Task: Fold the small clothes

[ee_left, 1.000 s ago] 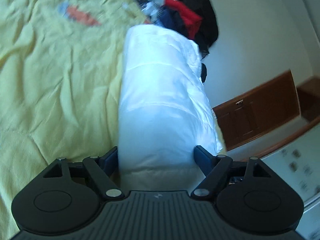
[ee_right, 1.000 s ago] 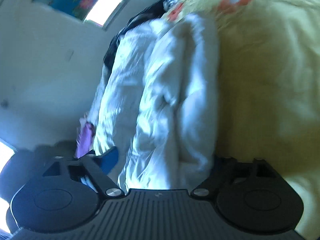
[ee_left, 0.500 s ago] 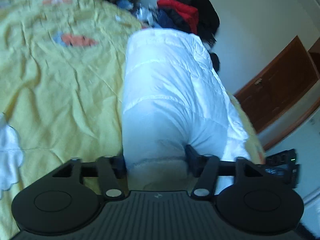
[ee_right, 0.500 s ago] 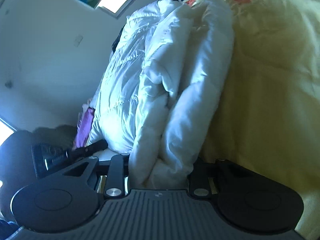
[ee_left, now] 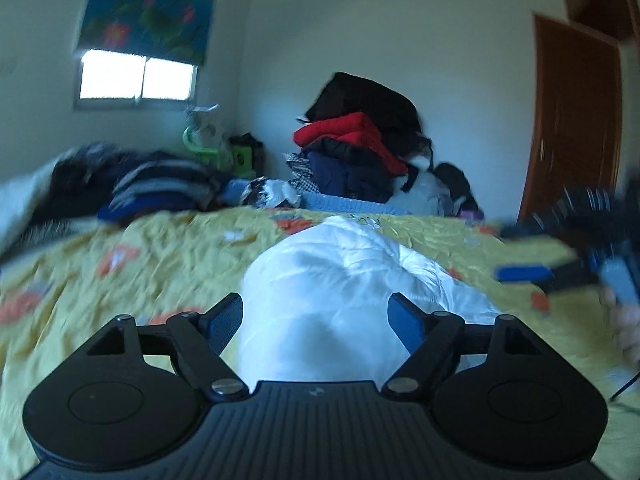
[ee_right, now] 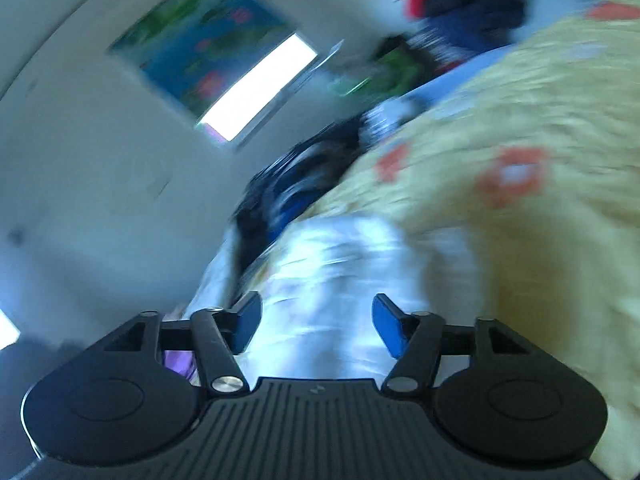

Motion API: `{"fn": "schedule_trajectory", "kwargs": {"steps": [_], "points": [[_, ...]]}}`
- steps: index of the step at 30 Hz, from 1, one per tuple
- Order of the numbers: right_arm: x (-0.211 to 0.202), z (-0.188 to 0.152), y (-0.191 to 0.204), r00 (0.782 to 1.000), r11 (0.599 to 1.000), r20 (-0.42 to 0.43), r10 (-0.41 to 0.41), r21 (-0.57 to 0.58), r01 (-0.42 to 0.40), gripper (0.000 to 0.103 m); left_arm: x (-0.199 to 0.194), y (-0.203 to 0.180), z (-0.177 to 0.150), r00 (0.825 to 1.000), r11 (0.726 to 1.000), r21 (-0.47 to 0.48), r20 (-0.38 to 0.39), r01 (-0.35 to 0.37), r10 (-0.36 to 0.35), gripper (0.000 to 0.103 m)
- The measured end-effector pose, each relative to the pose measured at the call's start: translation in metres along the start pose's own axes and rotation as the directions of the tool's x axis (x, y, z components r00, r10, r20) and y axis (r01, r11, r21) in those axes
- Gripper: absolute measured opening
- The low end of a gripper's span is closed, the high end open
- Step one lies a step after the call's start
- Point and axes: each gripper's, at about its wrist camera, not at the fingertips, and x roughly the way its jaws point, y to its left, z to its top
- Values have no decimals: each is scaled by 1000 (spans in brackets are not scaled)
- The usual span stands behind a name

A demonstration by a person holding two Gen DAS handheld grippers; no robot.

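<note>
A bedroom: the yellow bedspread (ee_left: 168,264) covers the bed, with a heap of dark clothes (ee_left: 360,152) at the far wall. The white padded garment (ee_left: 340,280) lies folded into a long bundle on it, so this piece looks done. The left gripper (ee_left: 316,320) and right gripper (ee_right: 316,324) both have jaws opening, spread clear of the fabric between them. Bare bedspread leaves room alongside; the near edge is hidden.

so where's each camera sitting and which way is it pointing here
Left wrist: on the left gripper, facing across the yellow bedspread to the clothes pile; its fingers flank the white jacket, jaws opening; the right gripper shows blurred.
Right wrist: on the right gripper, rolled and blurred, over the jacket, jaws opening.
Shared: jacket, bedspread, window.
</note>
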Motion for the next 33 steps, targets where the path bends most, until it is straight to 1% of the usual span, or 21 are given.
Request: {"fn": "schedule_trajectory", "kwargs": {"steps": [1, 3, 4, 5, 6, 7, 8, 10, 11, 14, 16, 19, 21, 22, 23, 26, 27, 28, 29, 31, 33], "points": [[18, 5, 7, 999, 1000, -34, 9, -26, -9, 76, 17, -10, 3, 1000, 1000, 23, -25, -8, 9, 79], [57, 16, 13, 997, 999, -77, -15, -30, 13, 77, 50, -21, 9, 995, 999, 35, -99, -16, 19, 79], [76, 23, 10, 995, 999, -95, -42, -27, 40, 77, 65, -24, 12, 993, 999, 39, -113, -16, 21, 79], [90, 26, 5, 990, 996, -111, -83, -42, 79, 76, 77, -25, 14, 993, 998, 63, -112, -25, 32, 79], [106, 28, -1, 981, 988, -121, -151, -60, 145, 76, 93, -27, 15, 990, 994, 98, -126, -48, 60, 79], [121, 29, -10, 967, 974, -122, -223, -64, 217, 75, 109, -24, 15, 981, 992, 115, -178, -57, 77, 80], [131, 29, -20, 959, 967, -126, -255, -45, 252, 71, 124, -20, 13, 971, 993, 101, -226, -53, 75, 81], [136, 21, -42, 970, 975, -113, -214, 39, 220, 70, 135, -11, 9, 969, 996, 61, -236, -58, 70, 86], [139, 17, -45, 973, 976, -108, -203, 58, 210, 69, 140, -9, 6, 967, 997, 52, -244, -58, 69, 86], [143, 9, -49, 975, 980, -99, -197, 0, 198, 66, 155, -1, -2, 965, 997, 5, -251, -76, 75, 89], [150, 10, -49, 975, 980, -97, -199, -17, 198, 64, 162, 1, -6, 964, 996, 0, -250, -92, 89, 91], [160, 13, -40, 966, 971, -106, -235, -64, 229, 65, 164, -4, -11, 963, 993, 38, -242, -110, 116, 91], [156, 13, -29, 953, 955, -104, -284, -113, 273, 67, 158, -6, -12, 968, 992, 53, -220, -114, 123, 92], [158, 14, -24, 948, 949, -96, -302, -123, 290, 68, 151, -7, -12, 971, 992, 56, -207, -110, 120, 92], [149, 12, -17, 948, 946, -76, -309, -123, 299, 70, 142, -6, -10, 974, 993, 56, -198, -104, 113, 92], [108, 2, 10, 966, 953, 17, -258, -162, 258, 81, 113, 2, -1, 980, 998, 7, -189, -56, 56, 92], [91, -3, 18, 972, 958, 45, -230, -168, 234, 88, 104, 4, 1, 980, 999, -4, -198, -36, 35, 92], [81, -9, 21, 976, 962, 52, -211, -166, 216, 93, 99, 5, 2, 977, 1000, -2, -214, -21, 21, 93], [73, -15, 23, 980, 965, 42, -197, -170, 201, 101, 95, 5, 0, 973, 1000, 12, -232, -13, 15, 92], [65, -29, 20, 978, 964, 8, -209, -165, 207, 101, 92, 0, -6, 971, 998, 64, -238, -18, 33, 93], [67, -44, 4, 971, 966, -50, -235, -125, 228, 98, 94, -5, -14, 970, 995, 94, -238, -22, 44, 93]]}}
